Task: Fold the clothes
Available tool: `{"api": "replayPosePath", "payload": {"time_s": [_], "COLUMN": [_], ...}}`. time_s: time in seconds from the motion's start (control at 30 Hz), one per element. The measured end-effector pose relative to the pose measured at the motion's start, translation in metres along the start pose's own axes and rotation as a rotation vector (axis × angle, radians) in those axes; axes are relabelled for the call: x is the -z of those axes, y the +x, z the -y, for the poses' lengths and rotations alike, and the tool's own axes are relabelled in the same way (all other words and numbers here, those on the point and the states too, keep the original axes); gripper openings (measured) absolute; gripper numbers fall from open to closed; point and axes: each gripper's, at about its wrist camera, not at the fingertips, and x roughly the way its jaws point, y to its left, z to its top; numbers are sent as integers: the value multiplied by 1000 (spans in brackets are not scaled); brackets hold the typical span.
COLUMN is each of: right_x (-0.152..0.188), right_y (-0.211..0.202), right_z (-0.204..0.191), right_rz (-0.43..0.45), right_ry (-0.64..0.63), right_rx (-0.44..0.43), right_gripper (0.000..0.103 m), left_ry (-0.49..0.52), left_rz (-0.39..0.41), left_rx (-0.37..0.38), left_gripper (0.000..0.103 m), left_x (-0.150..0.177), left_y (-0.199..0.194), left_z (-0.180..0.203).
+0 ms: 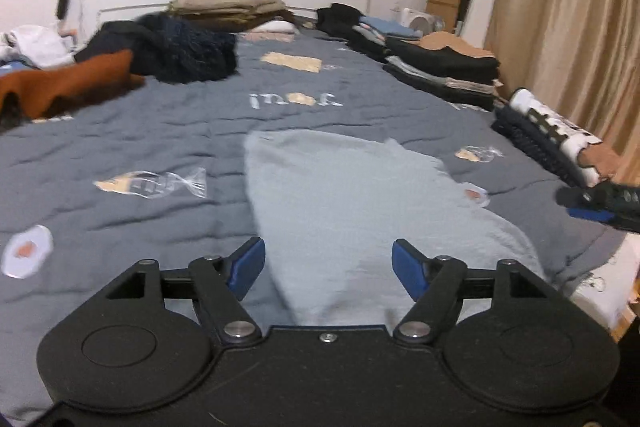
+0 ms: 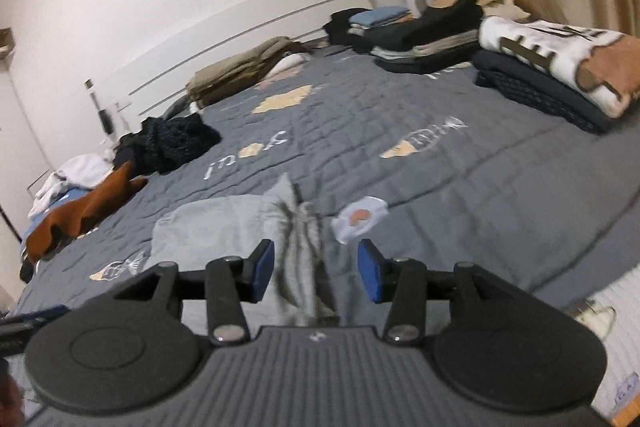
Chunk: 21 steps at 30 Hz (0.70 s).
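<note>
Across the quilted grey bedspread (image 1: 168, 131) a pale blue-grey cloth garment (image 1: 344, 195) lies spread near the foot of the bed, directly ahead of both tools and held by neither. The left gripper (image 1: 328, 269) has its blue-padded jaws standing wide with nothing between them; the right gripper (image 2: 316, 273) is parted more narrowly, and a bunched ridge of the garment (image 2: 300, 239) lies in line with its gap, though the pads do not press on it. Judging by the layout, the task is well advanced but unfinished: neat stacks of folded dark and beige clothes (image 1: 444, 67) run along the edge at 2 o'clock, while a loose heap of rust-orange and dark fuzzy clothes (image 1: 120, 67) waits at 10 o'clock, and the pale garment looks only partly folded. Only the left wrist view shows the garment's broad flat panel and the other tool at 3 o'clock. Only the right wrist view shows the garment's crumpled, gathered end.
</note>
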Motion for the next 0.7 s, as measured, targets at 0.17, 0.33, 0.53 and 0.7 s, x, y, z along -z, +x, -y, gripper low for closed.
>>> {"api": "replayPosePath", "payload": {"time_s": [0.17, 0.33, 0.53, 0.7], "right_x": [-4, 7, 24, 28], "right_y": [10, 30, 59, 63], "right_z": [-7, -20, -27, -14], "right_rz": [-56, -154, -261, -292], "right_ry": [81, 106, 57, 72], "right_rx": [-142, -231, -162, -137], "right_gripper": [46, 46, 46, 45], "left_ry": [-83, -21, -5, -51], "left_rz": [-61, -204, -346, -362], "left_rx": [184, 184, 103, 113], "left_gripper": [55, 55, 56, 56], "left_x": [6, 21, 37, 32], "left_y": [10, 30, 46, 35], "left_z": [7, 19, 13, 3]}}
